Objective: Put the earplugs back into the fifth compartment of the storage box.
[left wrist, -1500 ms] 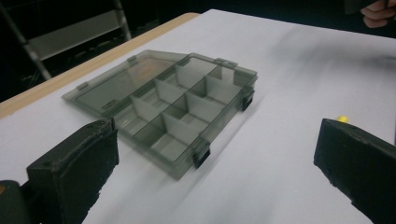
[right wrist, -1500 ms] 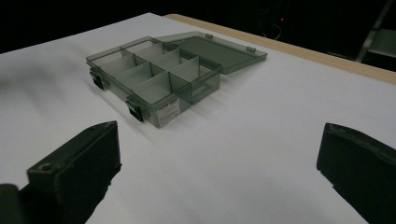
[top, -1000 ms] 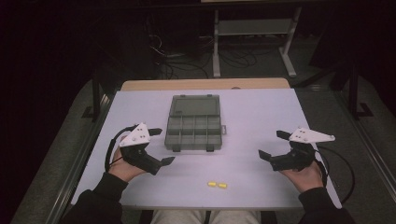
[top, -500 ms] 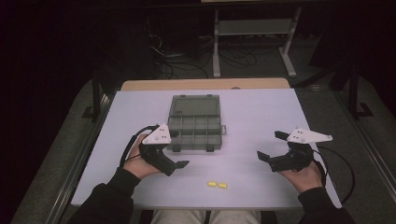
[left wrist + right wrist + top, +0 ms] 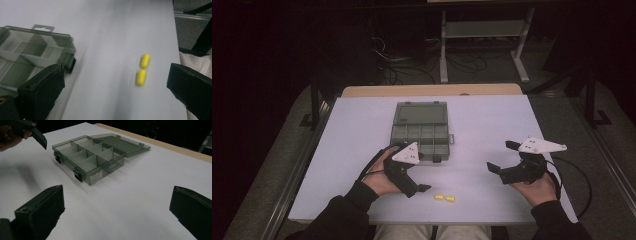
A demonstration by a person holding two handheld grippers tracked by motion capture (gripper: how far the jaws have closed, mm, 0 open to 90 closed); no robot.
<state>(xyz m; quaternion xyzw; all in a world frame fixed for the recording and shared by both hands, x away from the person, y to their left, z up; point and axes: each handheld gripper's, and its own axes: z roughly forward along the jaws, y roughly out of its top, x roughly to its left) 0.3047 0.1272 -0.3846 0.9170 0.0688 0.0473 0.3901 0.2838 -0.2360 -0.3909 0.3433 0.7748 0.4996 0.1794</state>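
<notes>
- The left gripper (image 5: 424, 189) has its two black jaws wide apart and holds nothing; in its own view the two small yellow capsule-shaped pieces (image 5: 143, 70) lie on the white table (image 5: 492, 130) between the jaws, a little ahead of them.
- The step in hand seems to be the approach to these pieces, and the grasp is not yet made.
- The next move probably calls for lowering the jaws around one piece only, because the two lie end to end and almost touch.
- The right gripper (image 5: 502, 157) is also open and empty, well apart from the pieces at the right side of the table.
- The grey translucent plastic organiser box (image 5: 419, 134) stands near the left gripper with its lid folded back flat.
- Its compartments look empty, though the smoky walls make this not fully certain.
</notes>
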